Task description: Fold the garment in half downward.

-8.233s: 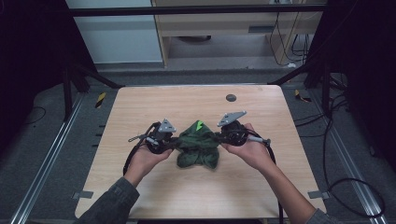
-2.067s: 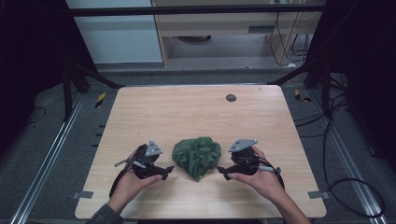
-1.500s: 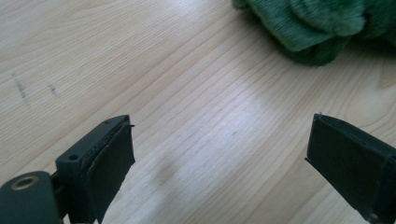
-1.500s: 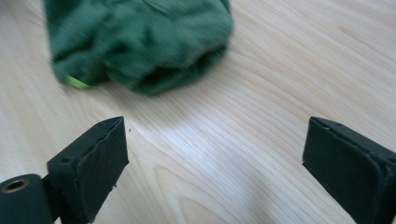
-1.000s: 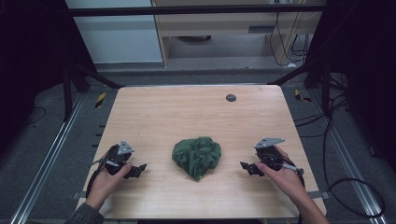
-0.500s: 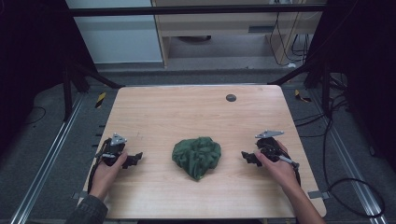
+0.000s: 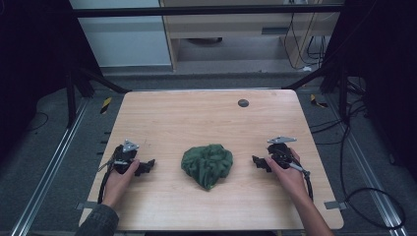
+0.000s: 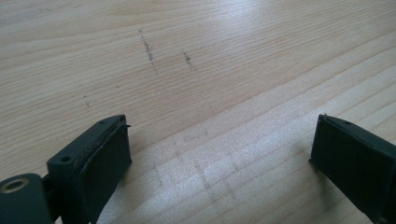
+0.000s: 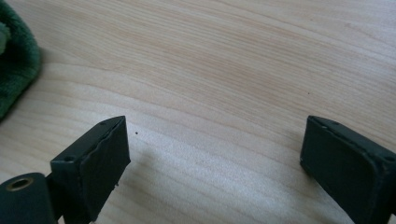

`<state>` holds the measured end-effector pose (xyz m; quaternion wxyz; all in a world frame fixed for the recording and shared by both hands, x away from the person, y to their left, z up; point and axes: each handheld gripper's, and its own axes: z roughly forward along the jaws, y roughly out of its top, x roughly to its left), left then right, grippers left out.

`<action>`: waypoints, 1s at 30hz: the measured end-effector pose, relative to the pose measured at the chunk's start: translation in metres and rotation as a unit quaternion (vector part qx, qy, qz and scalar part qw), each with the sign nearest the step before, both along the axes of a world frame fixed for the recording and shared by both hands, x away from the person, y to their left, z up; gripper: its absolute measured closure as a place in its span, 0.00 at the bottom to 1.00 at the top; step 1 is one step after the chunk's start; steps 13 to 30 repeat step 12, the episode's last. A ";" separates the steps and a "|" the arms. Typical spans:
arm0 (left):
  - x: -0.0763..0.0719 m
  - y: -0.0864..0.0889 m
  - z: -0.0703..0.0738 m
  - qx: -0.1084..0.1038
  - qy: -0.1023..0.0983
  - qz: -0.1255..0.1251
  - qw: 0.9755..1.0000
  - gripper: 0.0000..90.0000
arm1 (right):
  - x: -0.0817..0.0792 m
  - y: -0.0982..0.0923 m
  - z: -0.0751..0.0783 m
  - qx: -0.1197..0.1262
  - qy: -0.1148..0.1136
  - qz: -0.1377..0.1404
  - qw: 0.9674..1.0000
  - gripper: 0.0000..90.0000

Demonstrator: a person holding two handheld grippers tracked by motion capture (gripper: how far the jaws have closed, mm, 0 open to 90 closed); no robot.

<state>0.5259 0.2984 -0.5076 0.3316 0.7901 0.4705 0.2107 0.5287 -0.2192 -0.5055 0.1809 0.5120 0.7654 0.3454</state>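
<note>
High view: crumpled dark green fleece cloth [image 7: 207, 165], bunched at the middle of the pale wooden table [image 7: 196, 118]. Left gripper [image 7: 147, 166] well apart on one side, right gripper [image 7: 256, 161] on the other; both rest on bare wood, jaws spread wide, empty.

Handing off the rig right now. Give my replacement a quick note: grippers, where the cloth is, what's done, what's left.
Left gripper: open, holding nothing, low over the table left of the cloth.
Right gripper: open, holding nothing, right of the cloth.
Green cloth: bunched in a loose heap at mid-table near the front, between the two grippers, touched by neither.
Done: cloth let go and lying in a crumpled pile.
Left: nothing in hand; if it is meant to be spread or folded, that looks not yet begun.
</note>
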 end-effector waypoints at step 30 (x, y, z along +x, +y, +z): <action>0.002 0.000 0.000 0.004 0.006 0.008 1.000 0.00 | 0.001 0.016 -0.007 -0.033 -0.021 -0.035 0.999 0.01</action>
